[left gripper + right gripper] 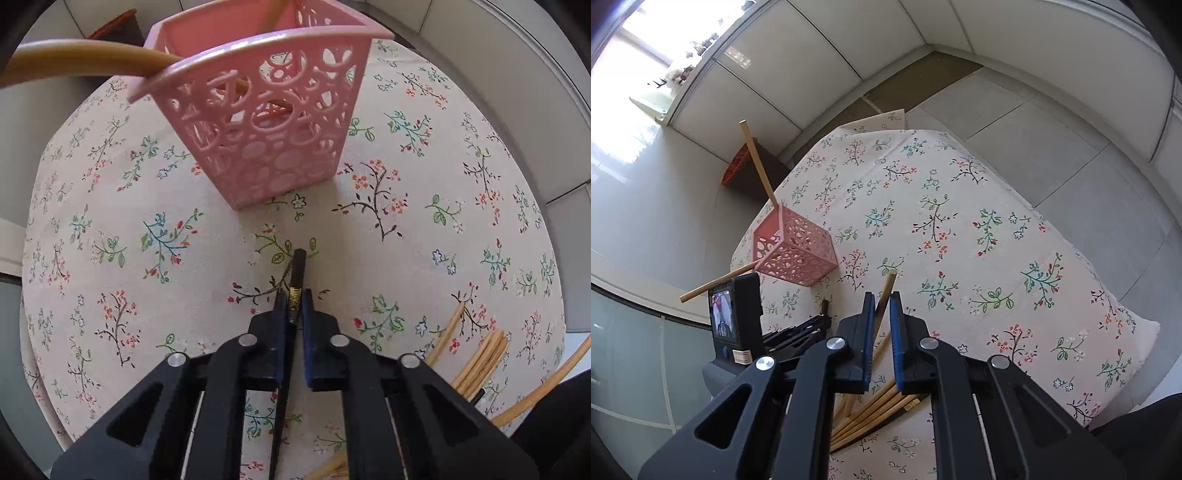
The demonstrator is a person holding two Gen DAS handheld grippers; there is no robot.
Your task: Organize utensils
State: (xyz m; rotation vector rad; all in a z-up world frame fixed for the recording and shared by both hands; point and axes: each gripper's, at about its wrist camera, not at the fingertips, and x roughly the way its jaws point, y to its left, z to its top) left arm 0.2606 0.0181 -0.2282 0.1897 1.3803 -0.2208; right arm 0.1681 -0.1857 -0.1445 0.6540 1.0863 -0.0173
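We're looking down the left gripper [293,295] and its fingers are pinched together on a black chopstick [296,275] with a gold band, the tip poking out ahead of the pads over the flowered tablecloth [424,229]. Straight in front of it stands the pink basket [266,122], a square cut-out holder, upright on the cloth. We can see a pale wooden chopstick [85,61] leaning out over its near-left corner, and another one rising out of the top edge, both with their lower ends inside the basket.

Over on the right gripper [882,306], the fingers are closed on a light wooden chopstick [888,288], its blunt end sticking up past the fingertips and the rest running down between the pads. Below that gripper we have a loose bundle of chopsticks [871,413] lying on the cloth, mostly wooden with a darker one among them. From this view the basket sits well apart from the bundle, near the table's far-left edge.
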